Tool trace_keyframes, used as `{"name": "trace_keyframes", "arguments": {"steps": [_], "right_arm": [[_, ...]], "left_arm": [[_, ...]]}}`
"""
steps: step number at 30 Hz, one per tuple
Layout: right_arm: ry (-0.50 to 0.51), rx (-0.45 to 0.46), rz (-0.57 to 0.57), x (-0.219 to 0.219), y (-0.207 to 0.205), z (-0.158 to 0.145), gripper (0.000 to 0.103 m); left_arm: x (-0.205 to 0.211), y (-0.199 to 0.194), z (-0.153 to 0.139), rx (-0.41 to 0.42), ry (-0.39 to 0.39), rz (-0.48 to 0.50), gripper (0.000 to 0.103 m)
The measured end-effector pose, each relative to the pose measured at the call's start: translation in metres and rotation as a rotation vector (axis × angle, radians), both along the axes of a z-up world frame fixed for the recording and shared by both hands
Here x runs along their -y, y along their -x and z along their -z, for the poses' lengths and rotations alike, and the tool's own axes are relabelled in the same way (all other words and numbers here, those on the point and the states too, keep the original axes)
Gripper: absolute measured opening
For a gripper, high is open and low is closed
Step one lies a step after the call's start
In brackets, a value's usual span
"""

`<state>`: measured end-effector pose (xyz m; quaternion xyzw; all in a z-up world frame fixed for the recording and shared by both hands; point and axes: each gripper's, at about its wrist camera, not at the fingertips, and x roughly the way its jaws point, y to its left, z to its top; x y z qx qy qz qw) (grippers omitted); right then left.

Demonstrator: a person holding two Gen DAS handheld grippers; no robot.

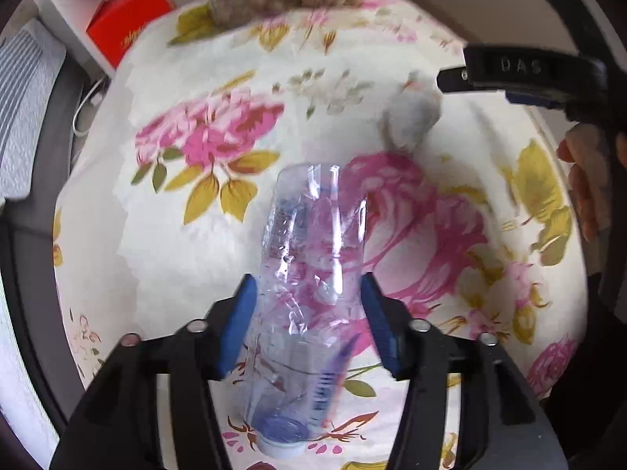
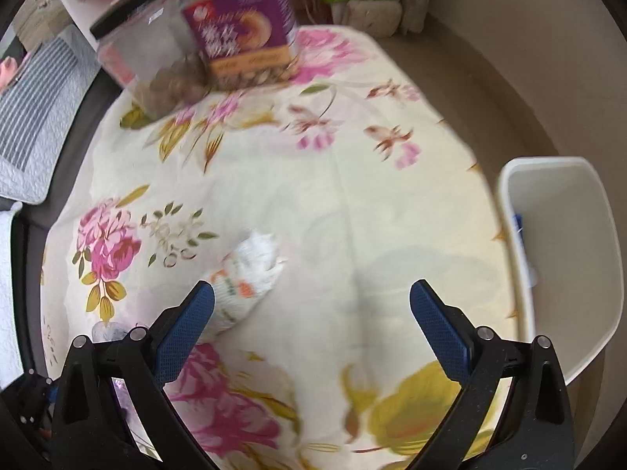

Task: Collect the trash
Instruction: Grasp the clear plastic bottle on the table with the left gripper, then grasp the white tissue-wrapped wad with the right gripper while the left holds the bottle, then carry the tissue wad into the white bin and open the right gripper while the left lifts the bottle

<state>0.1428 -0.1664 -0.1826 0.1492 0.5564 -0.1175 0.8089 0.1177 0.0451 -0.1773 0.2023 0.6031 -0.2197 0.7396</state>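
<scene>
A crushed clear plastic bottle with a blue label sits between the blue pads of my left gripper, its white cap toward the camera. Both pads touch its sides, over the floral tablecloth. My right gripper hangs open over the cloth with nothing between its fingers. A crumpled white wrapper with orange and green print lies just beyond its left fingertip. In the left wrist view the same wrapper shows blurred below the right gripper's tip.
A white bin stands at the table's right edge with something blue and white inside. At the far end stand a purple box and a clear jar of nuts. A red box sits on a shelf. A hand holds the right gripper.
</scene>
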Motion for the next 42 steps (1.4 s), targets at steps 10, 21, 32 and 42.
{"name": "trace_keyframes", "arguments": {"steps": [10, 21, 32, 42], "right_arm": [[-0.115, -0.042, 0.082, -0.011, -0.009, 0.020, 0.091], [-0.012, 0.080, 0.050, -0.072, -0.023, 0.022, 0.030], [-0.025, 0.224, -0.195, -0.103, -0.020, -0.027, 0.030], [0.018, 0.227, -0.306, -0.083, -0.010, -0.046, 0.030]], "left_arm": [[-0.017, -0.008, -0.030, 0.102, 0.111, -0.137, 0.056], [-0.069, -0.035, -0.056, 0.185, 0.191, -0.382, 0.034], [-0.101, -0.046, -0.064, 0.171, 0.252, -0.499, 0.030], [-0.066, -0.077, -0.016, -0.016, 0.190, -0.505, 0.080]]}}
